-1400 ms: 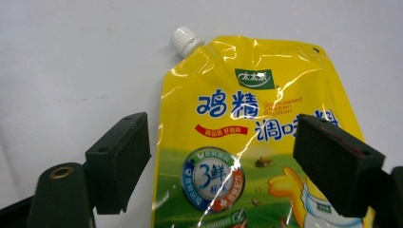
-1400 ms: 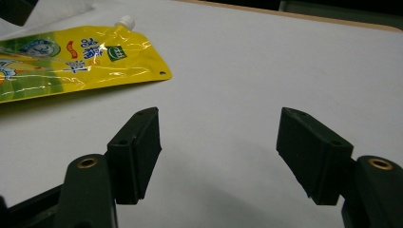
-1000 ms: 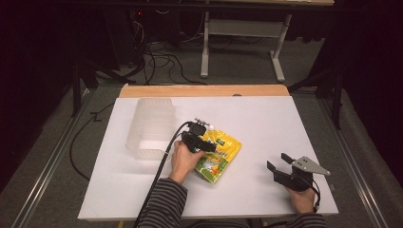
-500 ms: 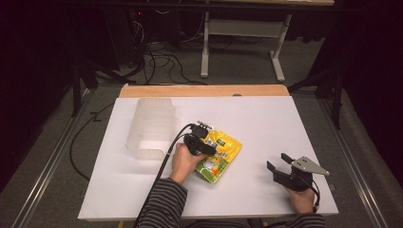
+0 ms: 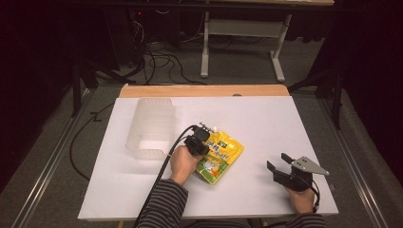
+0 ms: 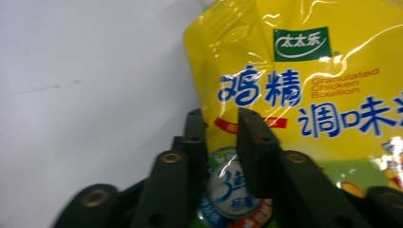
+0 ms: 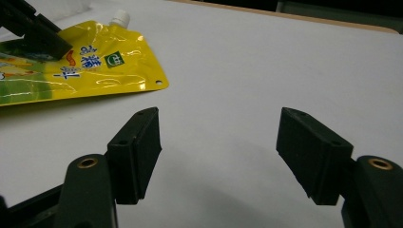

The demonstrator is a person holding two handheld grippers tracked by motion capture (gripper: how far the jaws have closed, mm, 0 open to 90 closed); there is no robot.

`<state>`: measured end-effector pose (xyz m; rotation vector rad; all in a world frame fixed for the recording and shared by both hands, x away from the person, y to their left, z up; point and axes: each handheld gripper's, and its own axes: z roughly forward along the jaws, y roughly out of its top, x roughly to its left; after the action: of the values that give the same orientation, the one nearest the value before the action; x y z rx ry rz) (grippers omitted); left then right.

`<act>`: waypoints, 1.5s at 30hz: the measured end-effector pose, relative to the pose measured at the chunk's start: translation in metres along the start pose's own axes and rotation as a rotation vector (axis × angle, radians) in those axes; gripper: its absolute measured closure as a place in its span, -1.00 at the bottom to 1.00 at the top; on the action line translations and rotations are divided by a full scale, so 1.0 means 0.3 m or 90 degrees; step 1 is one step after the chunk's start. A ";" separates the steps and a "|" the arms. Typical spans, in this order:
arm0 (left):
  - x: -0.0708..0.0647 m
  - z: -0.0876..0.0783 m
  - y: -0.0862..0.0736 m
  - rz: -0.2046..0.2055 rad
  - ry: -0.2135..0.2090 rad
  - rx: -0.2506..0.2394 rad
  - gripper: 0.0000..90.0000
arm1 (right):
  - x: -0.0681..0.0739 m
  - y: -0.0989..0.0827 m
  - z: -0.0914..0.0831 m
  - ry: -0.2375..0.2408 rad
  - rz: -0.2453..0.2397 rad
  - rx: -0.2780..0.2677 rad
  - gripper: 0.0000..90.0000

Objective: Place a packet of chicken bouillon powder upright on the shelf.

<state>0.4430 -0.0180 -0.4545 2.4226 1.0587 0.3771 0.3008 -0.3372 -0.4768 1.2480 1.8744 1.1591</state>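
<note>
**Left claw over the yellow pouch, right claw spread wide**

Left claw [image 5: 205, 137] sits over the yellow pouch [image 5: 219, 156], and from the left gripper view I see its two black jaws drawn near each other with a narrow gap between them, the pouch's printed face showing through that gap. I cannot tell whether the jaws touch the film or merely hover just above it. My left hand [image 5: 183, 161] holds that claw from below, a striped sleeve [image 5: 161, 205] behind it.

The pouch lies flat on the white surface [image 5: 266, 118], near its middle, with its small white cap [image 7: 119, 17] pointing away from me. Just to the left of it stands a clear plastic container [image 5: 150, 127], apart from the pouch.

Right claw [image 7: 218, 152] rests low over bare surface at the near right, well apart from the pouch, its jaws spread wide with nothing between them.
</note>
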 end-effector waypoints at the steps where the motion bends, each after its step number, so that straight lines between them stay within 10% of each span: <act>1: 0.002 0.000 -0.002 -0.009 0.005 -0.001 0.94 | 0.001 0.000 -0.001 -0.003 0.000 -0.003 -0.29; 8: -0.001 -0.009 -0.006 0.006 -0.008 -0.010 1.00 | 0.001 0.000 -0.001 -0.001 0.005 -0.002 -0.29; 19: -0.021 -0.219 -0.022 0.042 -0.039 -0.124 1.00 | -0.002 0.000 -0.001 0.000 0.009 -0.003 -0.29; 30: 0.005 -0.434 -0.074 0.038 -0.140 -0.242 1.00 | 0.000 0.000 -0.001 -0.002 0.006 -0.001 -0.29; 45: 0.077 -0.591 -0.121 0.034 -0.134 -0.318 1.00 | 0.002 -0.001 -0.003 0.001 -0.007 -0.006 -0.30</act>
<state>0.3609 0.0750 -0.3206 1.9930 0.7068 0.3457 0.2999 -0.3370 -0.4767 1.2309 1.8718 1.1631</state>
